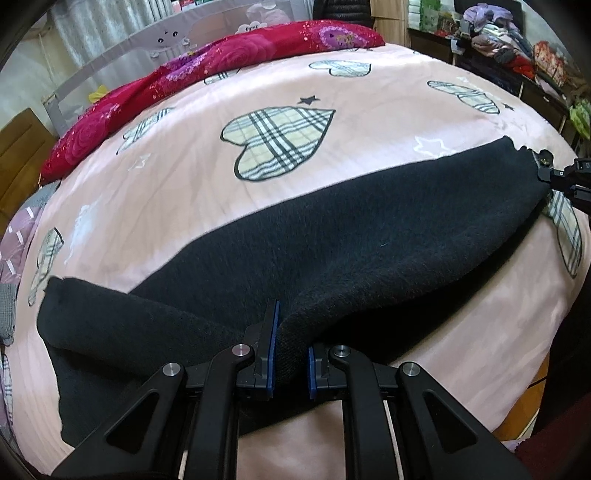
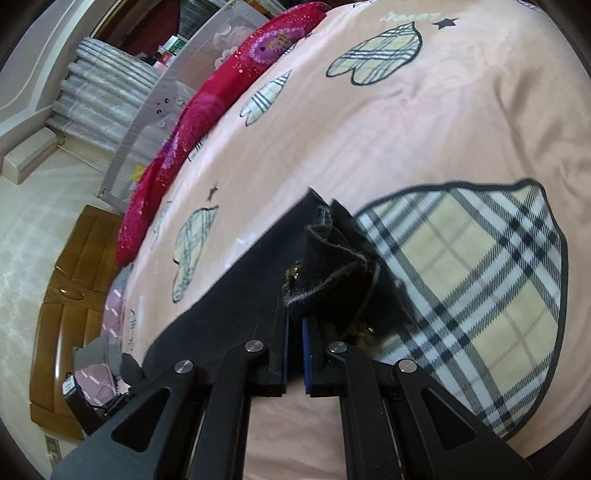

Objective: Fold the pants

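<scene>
Black woolly pants [image 1: 369, 236] stretch across a pink bedspread [image 1: 369, 110] with plaid hearts. My left gripper [image 1: 291, 343] is at the bottom of the left wrist view, shut on a thick fold of the pants. That stretch hangs slightly off the bed and casts a shadow. Another part of the pants lies flat at the lower left. At the far right edge my right gripper [image 1: 546, 170] pinches the other end. In the right wrist view the right gripper [image 2: 294, 321] is shut on bunched black pants [image 2: 236, 288] fabric with a hem edge showing.
A red floral quilt [image 1: 184, 70] lies along the far side of the bed, with a grey bed rail [image 1: 110, 55] behind it. Piled clothes [image 1: 495, 33] fill shelves at the top right. A wooden cabinet [image 2: 74, 295] stands beside the bed.
</scene>
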A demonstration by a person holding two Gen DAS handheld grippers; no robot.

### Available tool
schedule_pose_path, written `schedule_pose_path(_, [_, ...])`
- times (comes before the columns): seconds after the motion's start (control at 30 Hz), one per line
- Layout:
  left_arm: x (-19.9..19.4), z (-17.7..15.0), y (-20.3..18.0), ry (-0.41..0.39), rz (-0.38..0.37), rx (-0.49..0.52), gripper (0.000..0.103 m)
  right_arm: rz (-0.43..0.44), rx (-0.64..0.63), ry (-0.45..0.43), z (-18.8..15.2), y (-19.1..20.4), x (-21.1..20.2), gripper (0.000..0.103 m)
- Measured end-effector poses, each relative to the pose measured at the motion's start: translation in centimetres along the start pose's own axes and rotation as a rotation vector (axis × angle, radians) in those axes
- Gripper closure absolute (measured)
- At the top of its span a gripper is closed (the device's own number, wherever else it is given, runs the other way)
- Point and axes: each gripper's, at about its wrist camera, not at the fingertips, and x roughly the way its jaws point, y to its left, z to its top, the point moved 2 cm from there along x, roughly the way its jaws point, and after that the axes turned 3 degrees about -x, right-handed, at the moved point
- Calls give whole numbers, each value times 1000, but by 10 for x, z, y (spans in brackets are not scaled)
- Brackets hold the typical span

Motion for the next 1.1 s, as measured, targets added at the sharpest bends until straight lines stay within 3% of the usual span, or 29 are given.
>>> schedule_pose_path(0.3, [-2, -14, -3, 18, 27, -13, 78, -101, 9, 21, -13, -16, -1, 93])
schedule_pose_path(0.47, [-18, -20, 11, 16, -1, -113, 61, -114, -7, -15, -14, -12, -18, 89])
schedule_pose_path(0.6, [-28, -22, 26, 24, 1, -209, 55, -119, -104, -77, -10, 9, -37, 87])
schedule_pose_path(0.67, [-32, -22, 35, 31, 54, -247, 44, -110, -152, -90, -9, 21, -41, 80])
schedule_pose_path(0.77, [-38, -23, 53, 34, 74, -331, 43, -80, -227, -91, -12, 43, -39, 60])
schedule_pose_path(0.9, [-41, -26, 87, 67, 65, -478, 39, -36, -317, -48, -24, 73, -23, 59])
schedule_pose_path(1.1, [-36, -26, 140, 136, 73, -636, 38, 80, -439, 98, -51, 117, 13, 59])
